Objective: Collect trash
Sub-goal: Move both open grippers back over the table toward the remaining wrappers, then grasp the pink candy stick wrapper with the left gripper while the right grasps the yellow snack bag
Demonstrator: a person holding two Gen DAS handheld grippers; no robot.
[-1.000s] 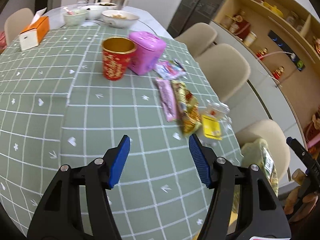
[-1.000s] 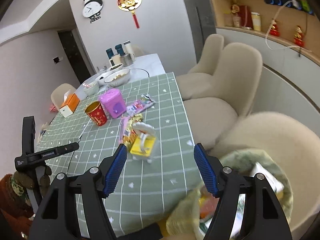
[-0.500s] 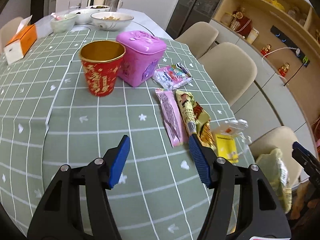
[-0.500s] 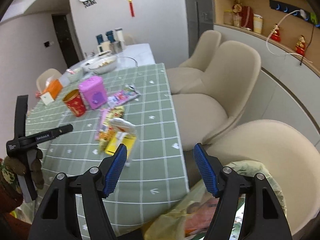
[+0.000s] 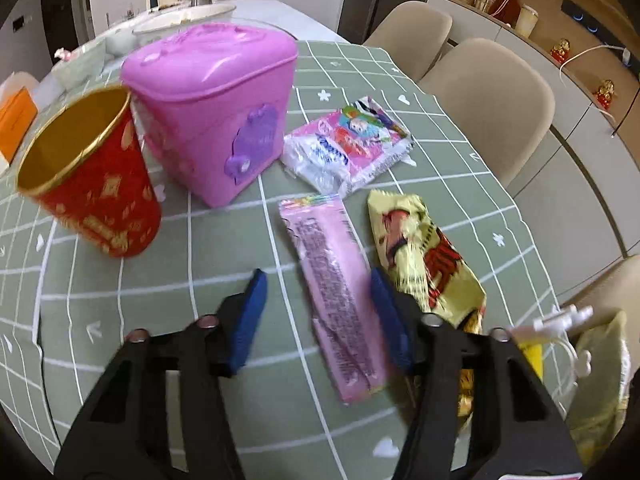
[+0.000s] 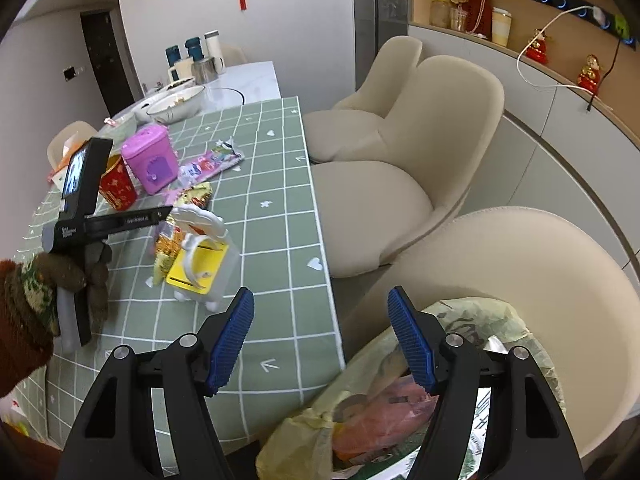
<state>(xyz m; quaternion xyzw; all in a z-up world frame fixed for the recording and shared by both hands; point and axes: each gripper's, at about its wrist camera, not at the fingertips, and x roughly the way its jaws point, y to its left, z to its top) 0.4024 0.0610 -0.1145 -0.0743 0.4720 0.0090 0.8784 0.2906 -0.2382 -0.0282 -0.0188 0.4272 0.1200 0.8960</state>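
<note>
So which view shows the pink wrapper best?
The left wrist view: the pink wrapper lies close, between the closing left claw fingers. The right wrist view shows only a small pink edge by the box.

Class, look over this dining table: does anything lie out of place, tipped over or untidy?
Yes. Three snack wrappers lie loose on the tablecloth: a pink wrapper, a yellow wrapper and a crumpled pink-and-white packet. A clear plastic container with a yellow label sits tilted beside them.

light: soft, even indoor | blur: left view smeared | edges: fisheye-bent, dark corners
</note>
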